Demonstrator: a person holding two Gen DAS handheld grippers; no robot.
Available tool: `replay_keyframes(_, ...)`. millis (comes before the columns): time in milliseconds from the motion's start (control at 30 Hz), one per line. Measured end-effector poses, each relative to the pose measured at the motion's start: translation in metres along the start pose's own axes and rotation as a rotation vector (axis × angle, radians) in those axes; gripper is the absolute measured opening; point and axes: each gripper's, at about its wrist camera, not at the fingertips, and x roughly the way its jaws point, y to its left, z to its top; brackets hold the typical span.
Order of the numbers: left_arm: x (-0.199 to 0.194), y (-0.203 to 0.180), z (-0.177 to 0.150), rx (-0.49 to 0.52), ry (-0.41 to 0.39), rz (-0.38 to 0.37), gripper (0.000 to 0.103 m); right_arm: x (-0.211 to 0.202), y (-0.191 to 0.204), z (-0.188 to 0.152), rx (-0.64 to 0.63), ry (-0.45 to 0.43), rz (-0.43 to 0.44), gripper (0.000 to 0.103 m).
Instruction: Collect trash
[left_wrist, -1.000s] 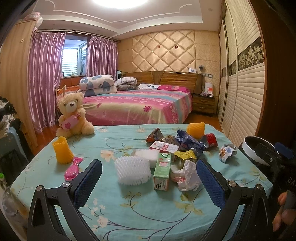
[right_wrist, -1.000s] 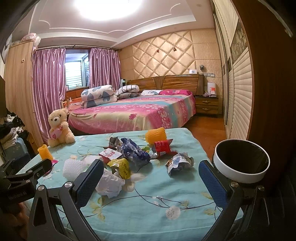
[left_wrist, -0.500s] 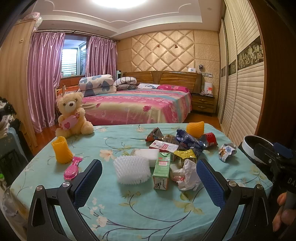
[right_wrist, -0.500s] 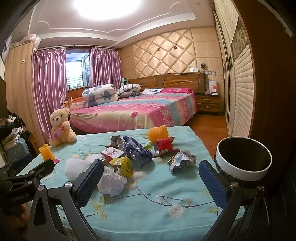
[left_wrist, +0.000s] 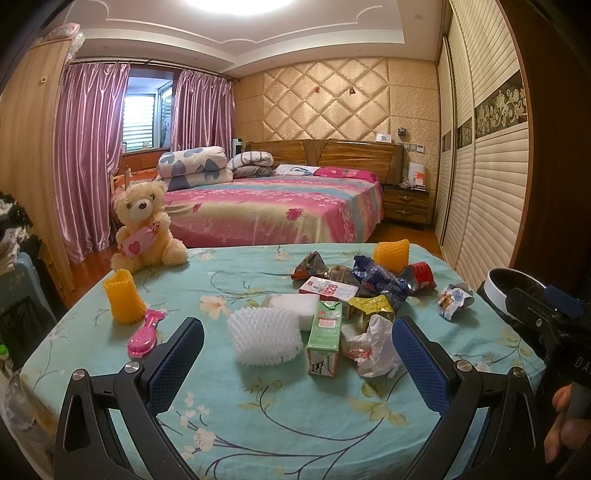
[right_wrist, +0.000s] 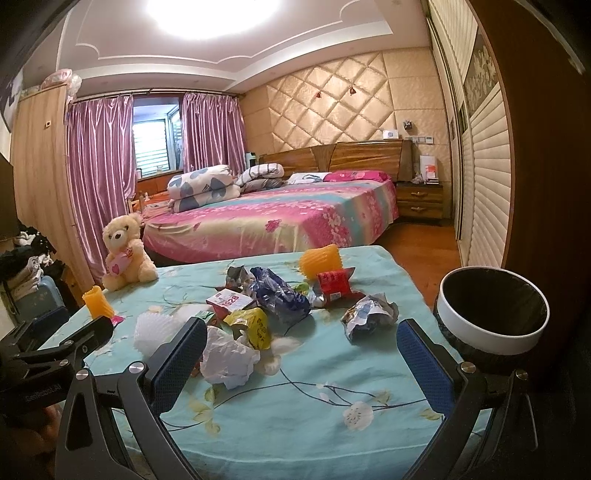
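A pile of trash lies on the table with the turquoise floral cloth (left_wrist: 295, 417): a white foam net (left_wrist: 264, 339), a green drink carton (left_wrist: 324, 341), crumpled white paper (left_wrist: 375, 349), a yellow wrapper (right_wrist: 253, 325), a blue bag (right_wrist: 282, 295), a red wrapper (right_wrist: 334, 282) and a crumpled wrapper (right_wrist: 369, 315) lying apart on the right. A white-rimmed bin with a black liner (right_wrist: 493, 314) stands off the table's right edge. My left gripper (left_wrist: 295, 365) is open and empty, near the foam net. My right gripper (right_wrist: 301, 363) is open and empty, near the white paper.
A teddy bear (left_wrist: 144, 229), an orange foam sleeve (left_wrist: 123, 297) and a pink hairbrush (left_wrist: 142, 334) sit on the table's left side. Another orange sleeve (right_wrist: 319, 260) stands behind the pile. A bed (left_wrist: 273, 210) lies beyond the table, wardrobe doors on the right.
Both views have shifted only slightly. The right gripper has edged a little toward the table. Nothing on the table has moved.
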Motion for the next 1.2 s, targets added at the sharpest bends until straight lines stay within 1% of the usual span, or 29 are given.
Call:
replay_keyframes(367, 0.007, 0.008, -0.007, -0.013, 0.025, 0.008, 0.102, 0.005, -0.002, -0.003, 0.017, 0.027, 0.023, 0.103)
replay_keyframes(533, 0.014, 0.013, -0.007, -0.022, 0.051, 0.012, 0.102, 0.01, -0.002, -0.007, 0.033, 0.056, 0.049, 0.103)
replay_keyframes(900, 0.031, 0.027, -0.012, -0.04, 0.106, 0.039, 0.101, 0.026, 0.004, -0.017, 0.073, 0.133, 0.143, 0.103)
replay_keyframes(1067, 0.045, 0.035, -0.011, -0.04, 0.128, 0.054, 0.099, 0.037, 0.01, -0.022, 0.09, 0.174, 0.182, 0.103)
replay_keyframes(1200, 0.061, 0.047, -0.011, -0.067, 0.152, 0.052, 0.097, 0.05, 0.015, -0.026, 0.093, 0.214, 0.205, 0.103)
